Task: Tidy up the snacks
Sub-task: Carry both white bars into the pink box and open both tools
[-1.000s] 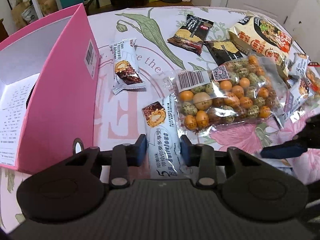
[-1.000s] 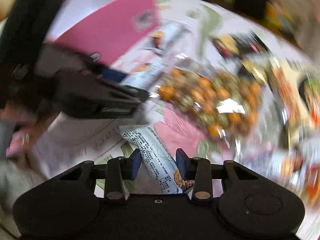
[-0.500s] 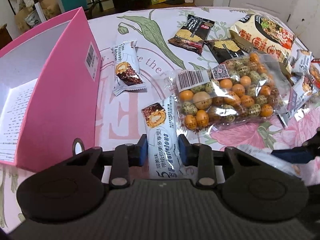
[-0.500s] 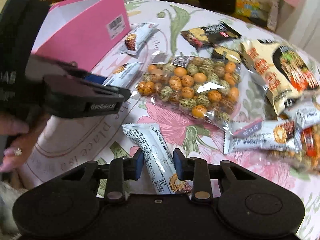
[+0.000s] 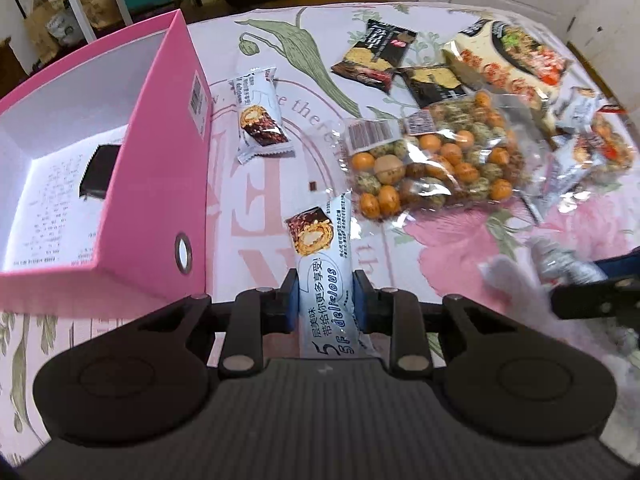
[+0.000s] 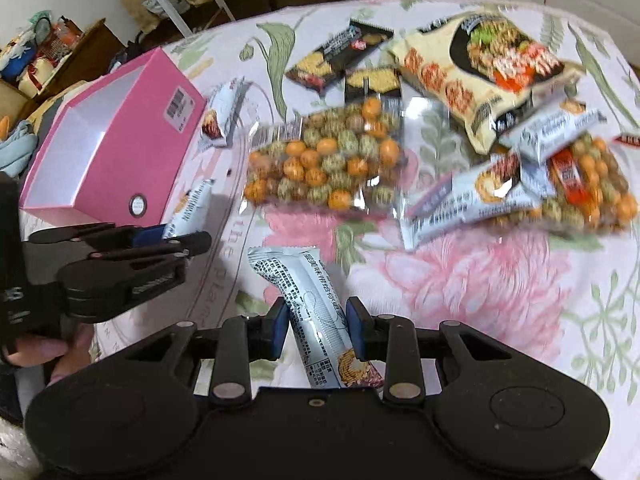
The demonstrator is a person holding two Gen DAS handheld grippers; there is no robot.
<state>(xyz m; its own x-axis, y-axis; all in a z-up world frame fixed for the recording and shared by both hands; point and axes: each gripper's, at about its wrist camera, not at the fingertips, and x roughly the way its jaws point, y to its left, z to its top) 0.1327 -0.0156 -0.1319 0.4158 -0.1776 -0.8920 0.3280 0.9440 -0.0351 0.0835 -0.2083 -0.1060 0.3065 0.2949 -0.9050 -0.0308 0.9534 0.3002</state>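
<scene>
My left gripper (image 5: 325,300) is shut on a white cake-roll snack bar (image 5: 320,240), which hangs a little above the flowered tablecloth, just right of the open pink box (image 5: 152,184). A dark packet (image 5: 98,172) lies inside the box. My right gripper (image 6: 316,324) is shut on a second white snack bar (image 6: 308,292), held tilted above the cloth. In the right wrist view the left gripper (image 6: 176,240) and its bar (image 6: 192,208) sit beside the pink box (image 6: 120,148). The right gripper (image 5: 592,292) shows blurred at the left wrist view's right edge.
A clear bag of coated peanuts (image 5: 432,168) lies mid-table, another white bar (image 5: 258,116) next to the box. Black cracker packets (image 5: 374,54), a noodle bag (image 5: 508,56) and more bars (image 6: 480,196) crowd the far right. A hand (image 6: 40,348) holds the left gripper.
Both grippers have risen with their bars; the left bar's tip has come off the cloth. The right gripper rolled, tightened on its bar and moved toward the left one.
</scene>
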